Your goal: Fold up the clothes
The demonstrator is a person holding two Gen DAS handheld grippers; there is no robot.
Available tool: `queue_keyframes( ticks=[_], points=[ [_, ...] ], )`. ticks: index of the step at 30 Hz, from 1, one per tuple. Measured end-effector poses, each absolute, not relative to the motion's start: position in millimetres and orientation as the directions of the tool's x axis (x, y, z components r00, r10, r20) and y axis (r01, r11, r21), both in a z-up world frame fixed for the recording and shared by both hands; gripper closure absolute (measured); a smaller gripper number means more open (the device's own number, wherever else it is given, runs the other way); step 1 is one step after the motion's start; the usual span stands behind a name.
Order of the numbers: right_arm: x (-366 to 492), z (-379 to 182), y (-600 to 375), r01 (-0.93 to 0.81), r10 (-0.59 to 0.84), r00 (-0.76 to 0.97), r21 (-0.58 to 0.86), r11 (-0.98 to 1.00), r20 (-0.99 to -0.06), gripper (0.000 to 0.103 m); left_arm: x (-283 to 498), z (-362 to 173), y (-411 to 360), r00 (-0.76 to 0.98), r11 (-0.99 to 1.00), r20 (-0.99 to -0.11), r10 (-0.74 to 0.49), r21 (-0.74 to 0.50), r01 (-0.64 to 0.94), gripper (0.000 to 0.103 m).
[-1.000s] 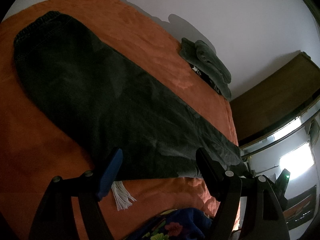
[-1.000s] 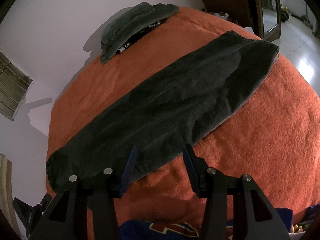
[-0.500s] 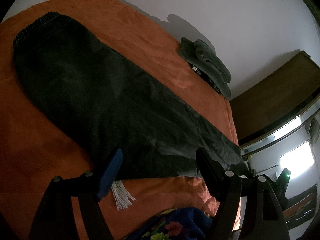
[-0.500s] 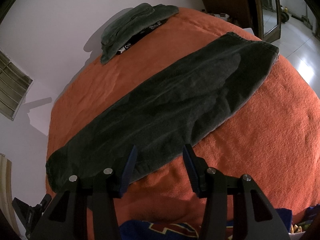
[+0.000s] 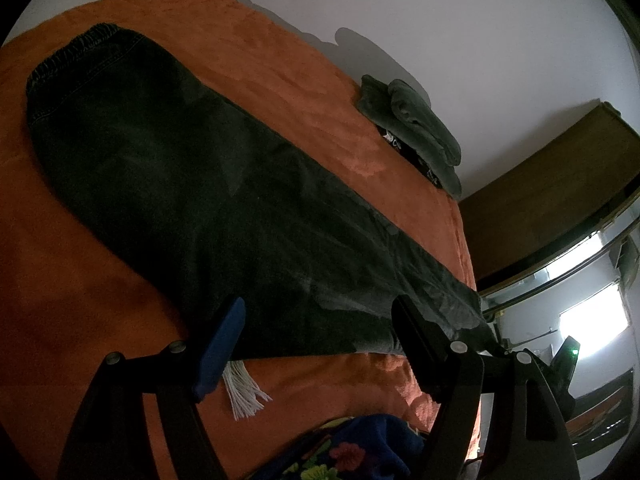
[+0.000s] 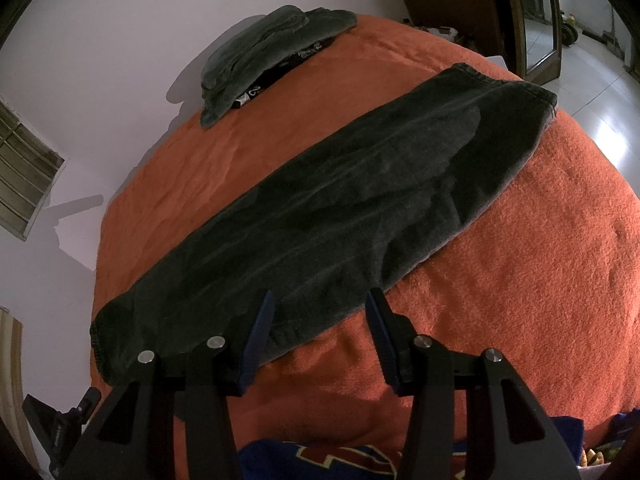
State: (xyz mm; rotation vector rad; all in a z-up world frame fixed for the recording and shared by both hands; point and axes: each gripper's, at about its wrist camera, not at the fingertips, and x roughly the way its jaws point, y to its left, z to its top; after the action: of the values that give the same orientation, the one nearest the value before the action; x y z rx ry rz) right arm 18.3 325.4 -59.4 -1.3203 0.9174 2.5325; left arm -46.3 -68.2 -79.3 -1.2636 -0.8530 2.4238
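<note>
Dark grey-green trousers (image 5: 208, 200) lie flat, folded lengthwise, across an orange blanket (image 5: 80, 300); the elastic waistband is at the far left in the left wrist view. In the right wrist view the same trousers (image 6: 340, 216) run diagonally, waistband at the right end. My left gripper (image 5: 318, 320) is open, hovering over the near edge of the trousers with nothing between its fingers. Open too, my right gripper (image 6: 320, 312) hangs just above the trousers' near edge and holds nothing.
A pile of folded grey-green clothes (image 5: 416, 136) sits by the white wall, also seen as that pile (image 6: 264, 52) in the right view. White blanket fringe (image 5: 244, 392) shows near the bed edge. Blue patterned fabric (image 6: 340, 460) lies in front. A wooden wardrobe (image 5: 552, 188) stands beyond the bed.
Almost nothing differs; both views shift very slightly. Both grippers stay open over the trousers' near edge.
</note>
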Motion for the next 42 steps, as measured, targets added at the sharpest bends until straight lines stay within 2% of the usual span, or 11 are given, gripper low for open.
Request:
queue_keyframes(
  ticks=[15,28,31,32,39,42],
  points=[
    [6.1,-69.1,335.8,-0.403,-0.145,-0.598,0.452,-0.795,-0.788,0.056,-45.8,-77.1,-64.4,-0.572,-0.78,-0.645,0.507,-0.626,0.013,0.026],
    [-7.6,-103.0,364.1,-0.404,-0.231,-0.593,0.533,-0.743,-0.771,0.055,-46.6,-80.5,-59.7,-0.56,-0.78,-0.649,0.515,-0.626,0.008,0.026],
    [-5.6,-112.3,384.4,-0.424,-0.228,-0.625,0.569,-0.705,-0.747,0.039,-48.5,-84.8,-55.0,-0.546,-0.792,-0.666,0.508,-0.611,0.009,0.026],
    [-4.3,-116.1,392.4,-0.436,-0.225,-0.636,0.584,-0.685,-0.738,0.037,-48.6,-86.0,-54.0,-0.544,-0.798,-0.673,0.502,-0.603,0.01,0.026],
    [27.0,-144.0,465.1,-0.634,-0.086,-0.677,0.638,-0.437,-0.731,0.033,-48.8,-92.5,-54.7,-0.533,-0.793,-0.681,0.502,-0.608,0.029,0.026],
    [38.7,-151.6,498.8,-0.66,-0.047,-0.708,0.684,-0.311,-0.704,0.033,-49.0,-95.8,-53.2,-0.521,-0.787,-0.681,0.515,-0.616,0.028,0.026]
  ],
)
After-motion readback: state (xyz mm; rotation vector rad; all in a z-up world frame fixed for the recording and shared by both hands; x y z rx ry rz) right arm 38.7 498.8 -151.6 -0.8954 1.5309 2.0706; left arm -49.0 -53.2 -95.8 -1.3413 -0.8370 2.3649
